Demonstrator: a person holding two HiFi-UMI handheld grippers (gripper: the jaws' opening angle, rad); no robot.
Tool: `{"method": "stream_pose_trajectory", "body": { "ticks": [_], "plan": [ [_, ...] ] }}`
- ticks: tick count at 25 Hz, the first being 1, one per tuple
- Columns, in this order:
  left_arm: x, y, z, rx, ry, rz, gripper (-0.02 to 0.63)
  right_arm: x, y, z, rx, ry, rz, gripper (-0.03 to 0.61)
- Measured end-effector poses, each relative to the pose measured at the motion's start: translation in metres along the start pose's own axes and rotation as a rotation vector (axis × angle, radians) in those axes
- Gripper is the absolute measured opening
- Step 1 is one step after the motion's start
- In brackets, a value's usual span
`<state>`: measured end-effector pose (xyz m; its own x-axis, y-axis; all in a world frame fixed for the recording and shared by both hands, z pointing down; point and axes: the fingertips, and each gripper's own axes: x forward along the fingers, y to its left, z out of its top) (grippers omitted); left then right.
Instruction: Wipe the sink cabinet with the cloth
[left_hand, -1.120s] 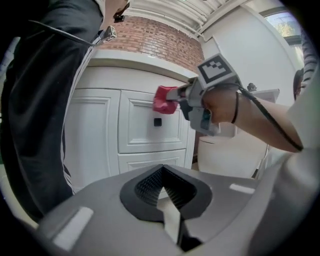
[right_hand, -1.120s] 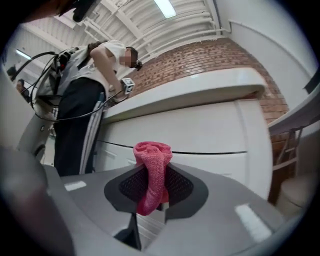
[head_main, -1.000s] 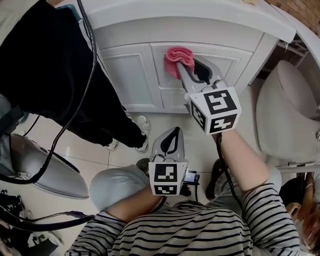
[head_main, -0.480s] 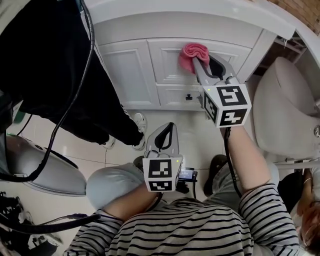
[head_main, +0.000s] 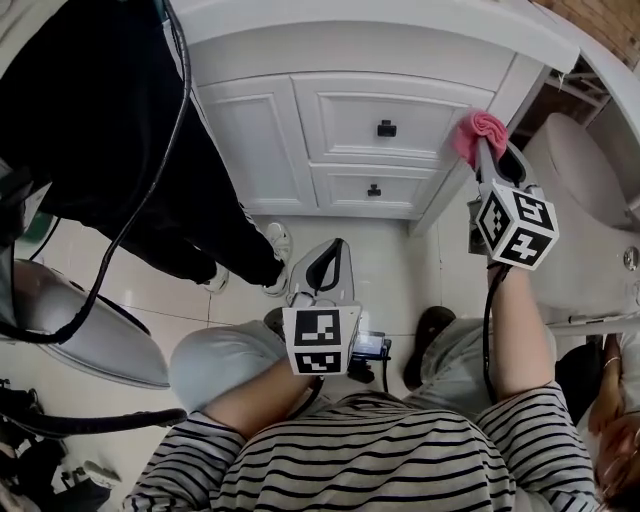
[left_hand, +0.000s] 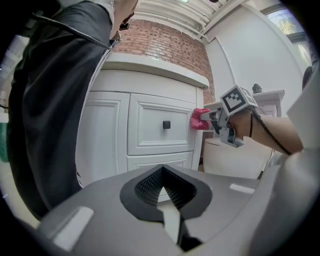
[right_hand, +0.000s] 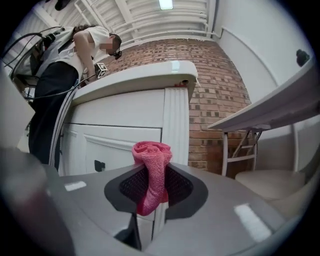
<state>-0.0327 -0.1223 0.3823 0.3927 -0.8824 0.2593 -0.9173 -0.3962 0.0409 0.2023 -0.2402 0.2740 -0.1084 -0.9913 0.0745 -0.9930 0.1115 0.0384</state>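
The white sink cabinet (head_main: 340, 110) has two drawers with dark knobs and a door at its left. My right gripper (head_main: 484, 152) is shut on a pink cloth (head_main: 475, 130), and the bunched cloth rests against the cabinet's right corner post (head_main: 500, 105). In the right gripper view the cloth (right_hand: 151, 167) sticks up between the jaws in front of that post (right_hand: 175, 125). My left gripper (head_main: 326, 268) hangs low over the floor, shut and empty, well short of the cabinet. From the left gripper view, the cloth (left_hand: 200, 119) and the right gripper (left_hand: 226, 120) show at the cabinet's right edge.
A person in black clothes (head_main: 90, 130) stands close at the cabinet's left, one shoe (head_main: 282, 243) near its base. A white toilet (head_main: 580, 210) sits just right of the cabinet. Cables (head_main: 120, 260) hang at the left. A brick wall (right_hand: 220, 100) lies behind.
My right gripper has carried the cloth rightwards, from the upper drawer front to the cabinet's right corner post. The left gripper has hardly moved.
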Motion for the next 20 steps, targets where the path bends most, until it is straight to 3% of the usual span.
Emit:
{"method": "stream_pose_trajectory", "body": {
  "ticks": [2, 5, 10, 14, 20],
  "plan": [
    [-0.003, 0.0, 0.003, -0.018, -0.005, -0.003, -0.006, -0.005, 0.024, 0.002, 0.033, -0.019, 0.064, 0.091],
    [-0.005, -0.004, 0.008, -0.037, -0.016, -0.017, -0.006, 0.001, 0.097, 0.007, 0.043, -0.052, 0.246, 0.091],
    [-0.005, -0.001, 0.003, -0.042, -0.004, -0.017, -0.006, 0.034, 0.221, -0.002, -0.058, -0.044, 0.464, 0.091],
    [-0.004, 0.003, 0.003, -0.056, -0.004, -0.01, -0.006, 0.06, 0.255, -0.012, -0.115, -0.01, 0.48, 0.091],
    [-0.006, 0.006, 0.007, -0.058, -0.016, -0.015, -0.006, 0.063, 0.228, -0.023, -0.136, 0.022, 0.404, 0.092]
  ]
}}
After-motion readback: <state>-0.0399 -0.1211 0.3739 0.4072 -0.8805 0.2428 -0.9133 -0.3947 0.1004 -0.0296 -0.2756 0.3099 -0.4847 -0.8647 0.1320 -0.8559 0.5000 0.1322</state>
